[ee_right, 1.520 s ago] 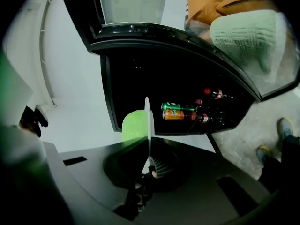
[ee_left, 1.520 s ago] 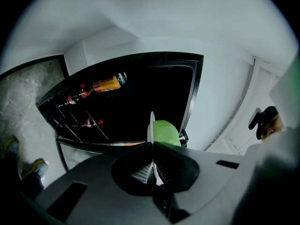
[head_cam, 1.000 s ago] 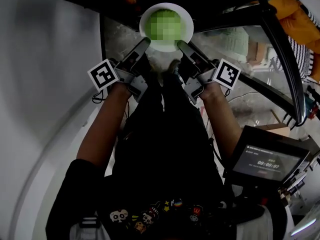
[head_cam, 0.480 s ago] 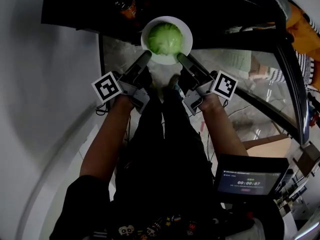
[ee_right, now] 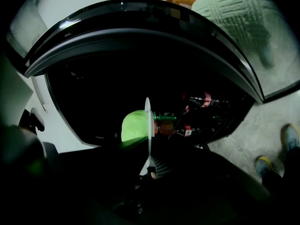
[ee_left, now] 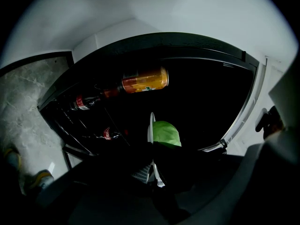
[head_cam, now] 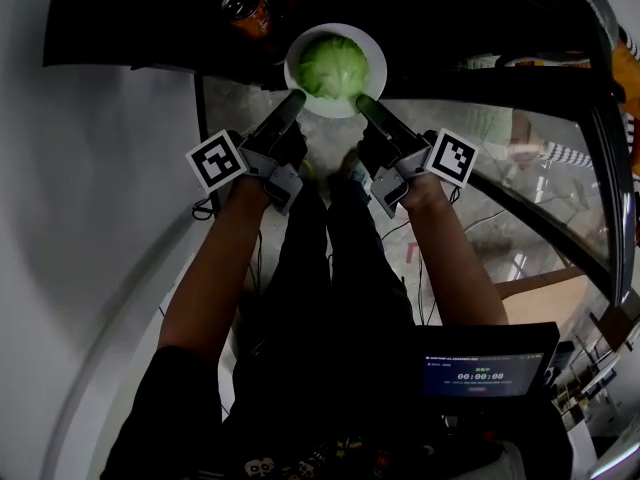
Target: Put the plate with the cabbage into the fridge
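Farther into dark fridge (head_cam: 150, 23) than before. Clamps plate (head_cam: 378, 56) with cabbage (head_cam: 332, 65) in left gripper (head_cam: 293, 101) and right gripper (head_cam: 364, 103), beside orange can (ee_left: 144, 79), probably bottles (ee_left: 86, 101).

The cabbage (head_cam: 332, 63) is green, the plate (head_cam: 378, 62) white, the can (ee_left: 143, 80) orange.

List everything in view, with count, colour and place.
plate: one, white, at the fridge opening
cabbage: one, green, on the plate
fridge: one, black, open
orange can: one, orange, inside the fridge
green can: one, green, inside the fridge
bottles: at least two, red labels, inside the fridge
screen: one, black, lower right of head view
left gripper: one, dark, shut on plate's left rim
right gripper: one, dark, shut on plate's right rim
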Tool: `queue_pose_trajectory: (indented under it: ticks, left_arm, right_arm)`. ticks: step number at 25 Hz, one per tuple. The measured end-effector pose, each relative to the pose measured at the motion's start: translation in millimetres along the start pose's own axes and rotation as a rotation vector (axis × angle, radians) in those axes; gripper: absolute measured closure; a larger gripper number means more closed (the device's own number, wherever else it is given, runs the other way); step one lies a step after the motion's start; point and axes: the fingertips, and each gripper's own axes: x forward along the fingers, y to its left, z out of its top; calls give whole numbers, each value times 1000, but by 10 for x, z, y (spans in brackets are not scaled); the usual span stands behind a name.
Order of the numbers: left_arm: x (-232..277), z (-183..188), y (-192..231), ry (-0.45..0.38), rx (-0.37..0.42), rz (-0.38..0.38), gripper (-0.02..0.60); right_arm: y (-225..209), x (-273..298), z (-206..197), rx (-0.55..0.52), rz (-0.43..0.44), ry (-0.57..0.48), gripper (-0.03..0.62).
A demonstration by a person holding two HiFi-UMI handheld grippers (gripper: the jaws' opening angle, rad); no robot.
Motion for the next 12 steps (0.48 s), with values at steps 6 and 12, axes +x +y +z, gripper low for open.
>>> queue_pose_trajectory:
  ticks: [6, 12]
  left_arm:
    - [12, -2, 40, -22, -10, 24, 572]
    - [-3, -4, 24, -35, -3, 32, 572]
  right_arm:
    - [-57, 13, 17, 17, 0, 1, 579]
    - [-49, 15, 6, 21, 3, 6, 579]
